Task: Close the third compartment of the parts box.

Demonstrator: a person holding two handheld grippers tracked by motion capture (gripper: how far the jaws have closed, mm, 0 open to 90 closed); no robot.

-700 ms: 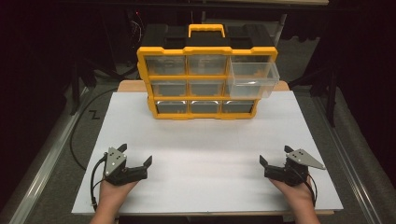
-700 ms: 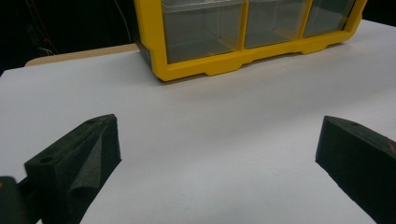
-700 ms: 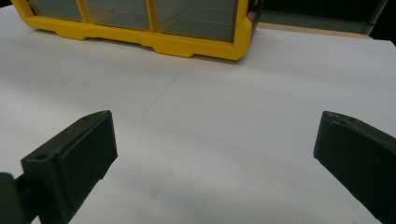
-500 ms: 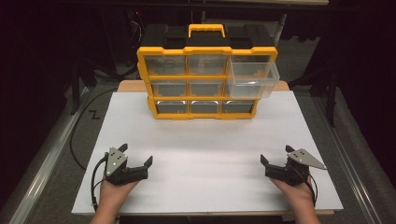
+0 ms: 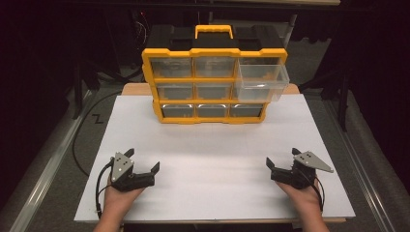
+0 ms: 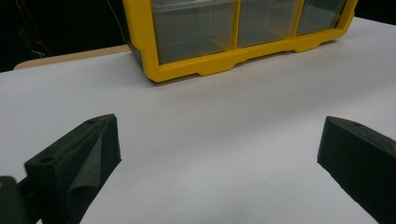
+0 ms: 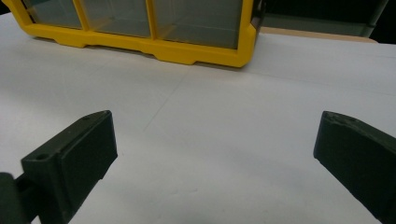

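Observation:
A yellow organizer (image 5: 214, 50) with a black back and clear drawers stands upright at the far middle of the white board (image 5: 212, 145). Its top right drawer (image 5: 261, 79) is pulled out toward me and looks empty. My left gripper (image 5: 142, 160) rests near the board's front left, open, nothing between its jaws. My right gripper (image 5: 283, 157) rests at the front right, open and empty too. In the left gripper view, my left gripper (image 6: 219, 154) faces the organizer's bottom row (image 6: 224, 60) across bare board. In the right gripper view, my right gripper (image 7: 215, 149) faces the organizer's lower right corner (image 7: 201, 51).
The board lies on a wooden table whose edge (image 5: 135, 89) shows behind it. A black cable (image 5: 80, 140) loops on the grey floor at the left. Dark stands and frames surround the table. Wide bare board lies between the grippers and the organizer.

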